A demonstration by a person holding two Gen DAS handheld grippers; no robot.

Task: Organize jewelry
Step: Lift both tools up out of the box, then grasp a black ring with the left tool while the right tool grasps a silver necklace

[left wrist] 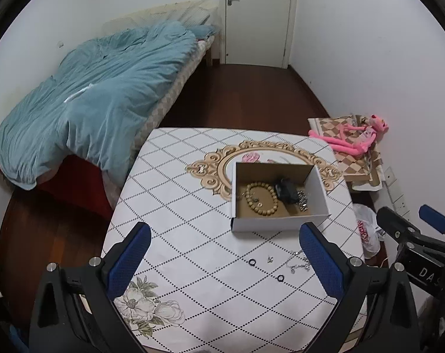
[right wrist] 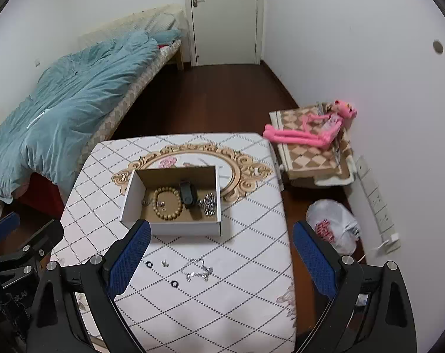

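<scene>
left tool [left wrist: 225,260] blue pad hides part of silver chain [left wrist: 299,261].

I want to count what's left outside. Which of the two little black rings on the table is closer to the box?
The black ring beside the small silver earring. The other black ring lies farther from the box, closer to the grippers.

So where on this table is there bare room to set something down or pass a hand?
Free: the cloth left of the white cardboard box, and the near stretch below the two black rings. Crowded: the strip between box and rings, holding a small stud and the silver chain bracelet. The box floor is filled by a wooden bead bracelet.
</scene>
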